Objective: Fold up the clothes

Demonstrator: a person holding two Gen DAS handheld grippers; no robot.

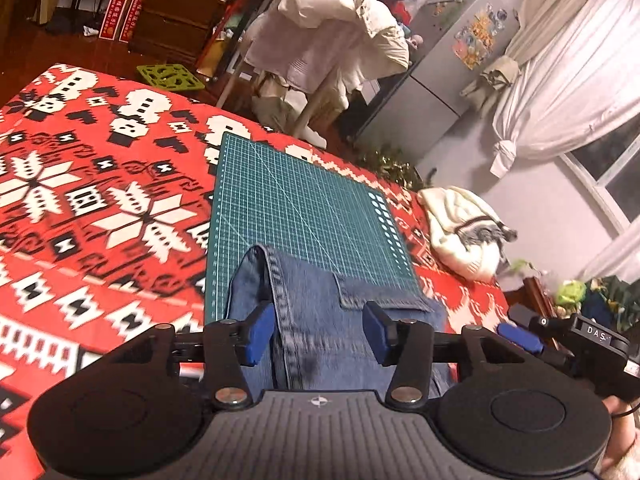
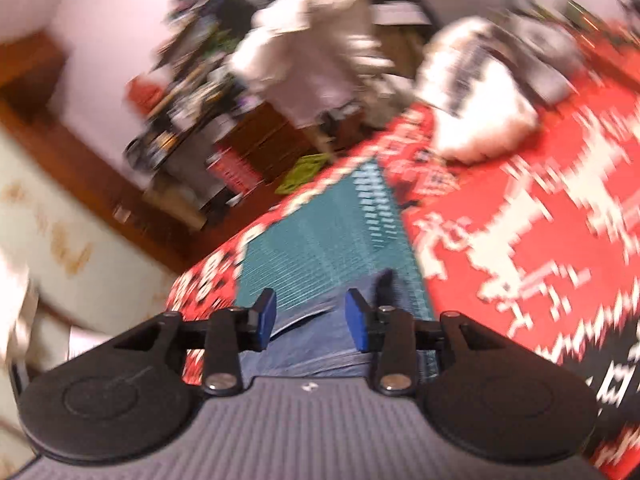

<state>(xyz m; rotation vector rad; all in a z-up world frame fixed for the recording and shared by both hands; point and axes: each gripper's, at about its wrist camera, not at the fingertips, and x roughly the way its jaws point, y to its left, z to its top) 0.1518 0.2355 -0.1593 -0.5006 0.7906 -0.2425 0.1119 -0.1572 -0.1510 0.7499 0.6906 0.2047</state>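
Left wrist view: my left gripper stands wide open over folded jeans at the near edge of the green cutting mat. My right gripper, blurred, also gapes, gripping nothing.

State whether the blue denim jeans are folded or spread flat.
Folded: the blue denim jeans show a doubled-over hem edge on the green cutting mat.
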